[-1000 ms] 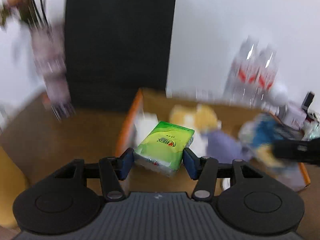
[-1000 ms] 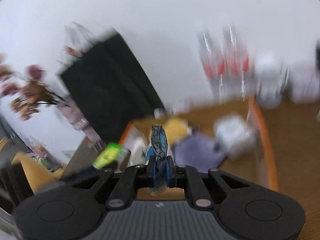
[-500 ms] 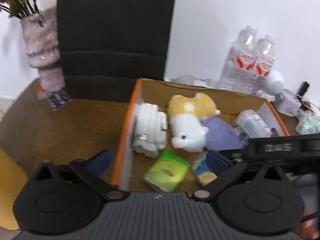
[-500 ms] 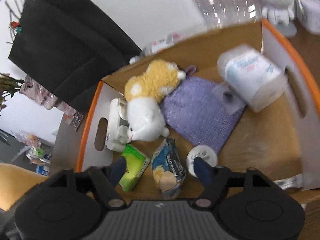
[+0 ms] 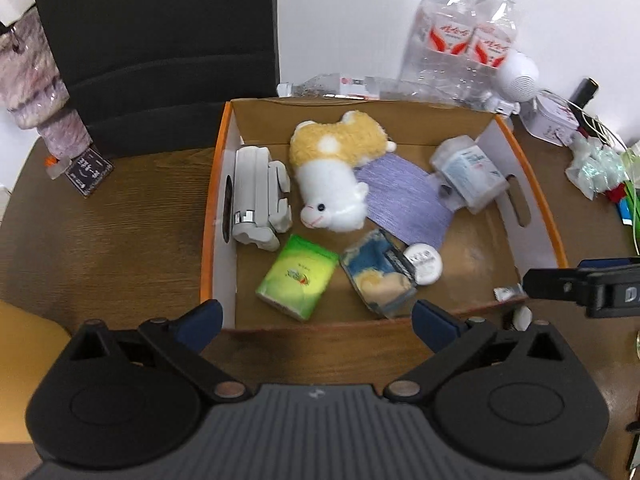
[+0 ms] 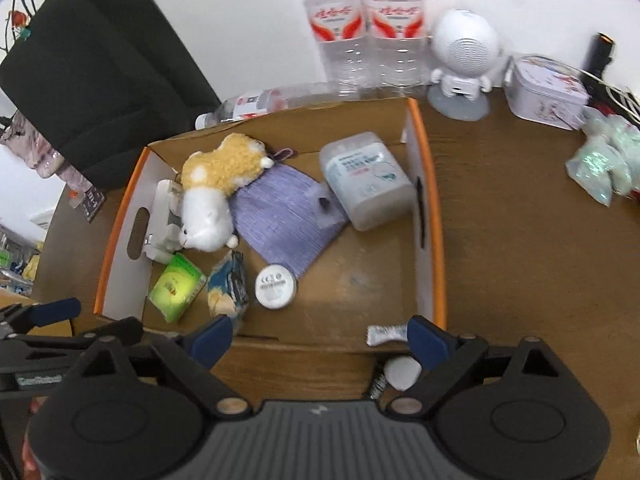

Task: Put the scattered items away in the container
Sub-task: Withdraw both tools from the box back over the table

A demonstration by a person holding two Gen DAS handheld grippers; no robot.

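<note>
An orange-rimmed cardboard box (image 5: 212,216) (image 6: 434,240) stands on the wooden table. On its floor near the front lie a green tissue pack (image 5: 298,276) (image 6: 176,286), a blue snack bag (image 5: 378,276) (image 6: 229,284) and a white round tin (image 5: 423,262) (image 6: 276,286). Behind them are a plush toy (image 5: 336,176), a purple cloth (image 5: 404,204) and a wipes tub (image 5: 470,172). My left gripper (image 5: 316,322) hangs open above the box's front wall, holding nothing. My right gripper (image 6: 320,338) is over the same wall, its jaws opening with nothing between them.
A silver wrapper (image 6: 384,334) and a small white piece (image 6: 402,372) lie on the table by the box's front right corner. Water bottles (image 6: 364,28), a white round speaker (image 6: 464,48) and a tin (image 6: 544,88) stand behind. A black chair (image 5: 160,40) is at back left.
The left gripper has let go of the green tissue pack and the right of the blue snack bag. Both now lie in the box. Both jaws spread wide and tilted downward.
</note>
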